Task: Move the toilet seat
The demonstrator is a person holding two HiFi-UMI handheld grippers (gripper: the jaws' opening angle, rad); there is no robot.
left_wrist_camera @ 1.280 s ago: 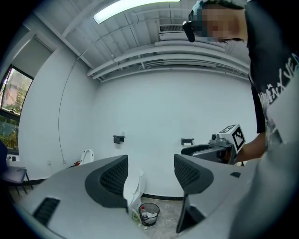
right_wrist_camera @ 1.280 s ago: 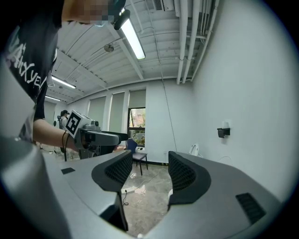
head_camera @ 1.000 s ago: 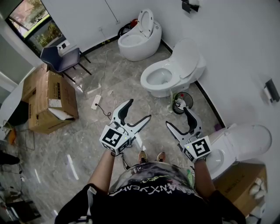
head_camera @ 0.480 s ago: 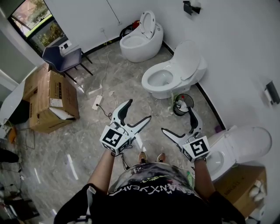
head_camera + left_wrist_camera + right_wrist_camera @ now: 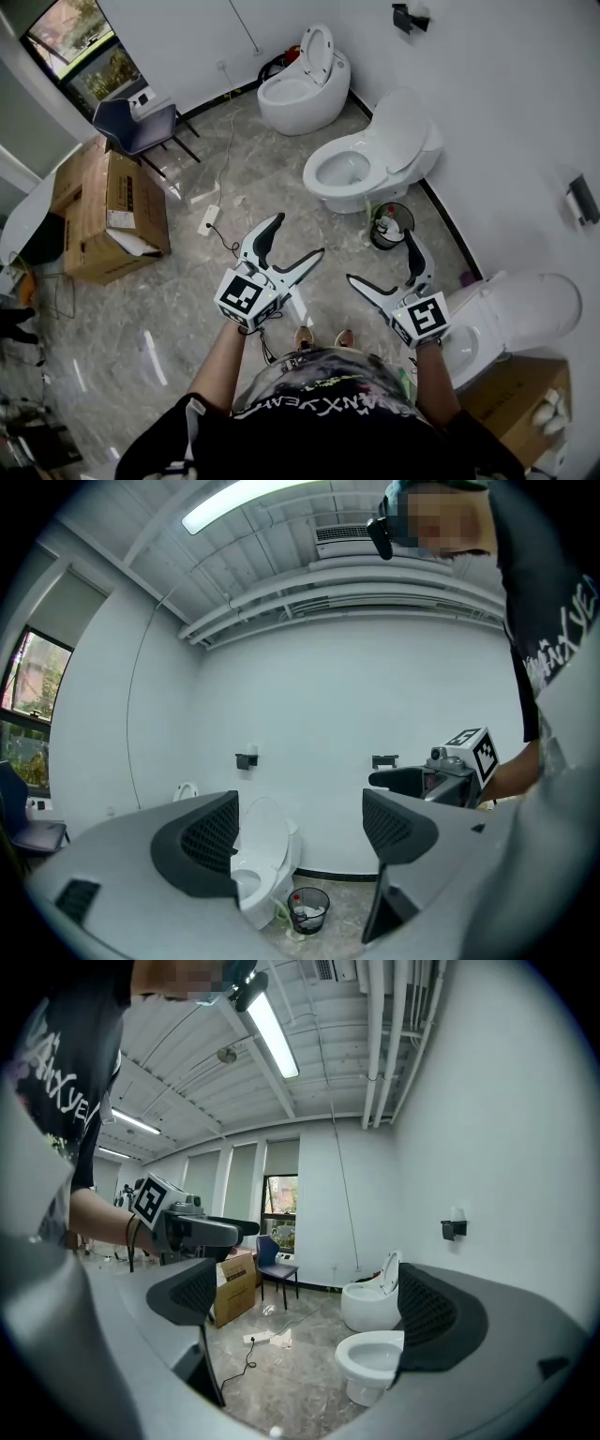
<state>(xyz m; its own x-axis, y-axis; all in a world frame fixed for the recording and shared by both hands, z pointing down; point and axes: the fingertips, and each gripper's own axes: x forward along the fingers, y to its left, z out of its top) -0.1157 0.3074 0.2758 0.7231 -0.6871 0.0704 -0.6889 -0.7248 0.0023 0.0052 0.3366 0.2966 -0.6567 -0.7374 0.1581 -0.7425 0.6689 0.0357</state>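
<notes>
Three white toilets stand along the right wall. The far one (image 5: 298,82) has its seat raised, the middle one (image 5: 361,161) has its lid up against the tank, and the near one (image 5: 511,314) is beside my right hand with its lid up. Both grippers are held level in front of the person, apart from every toilet. My left gripper (image 5: 300,234) is open and empty; between its jaws the left gripper view frames the middle toilet (image 5: 264,853). My right gripper (image 5: 380,255) is open and empty, its jaws having just been opening wider; the right gripper view shows the middle toilet (image 5: 370,1365).
A black wire waste bin (image 5: 389,223) sits between the middle and near toilets. An open cardboard box (image 5: 108,216) and a blue chair (image 5: 136,122) stand at the left. A power strip with its cable (image 5: 206,218) lies on the marble floor. Another box (image 5: 511,394) is at the lower right.
The right gripper's jaws have spread wider than a second ago. Both hands stay where they were, and the left gripper looks the same.
</notes>
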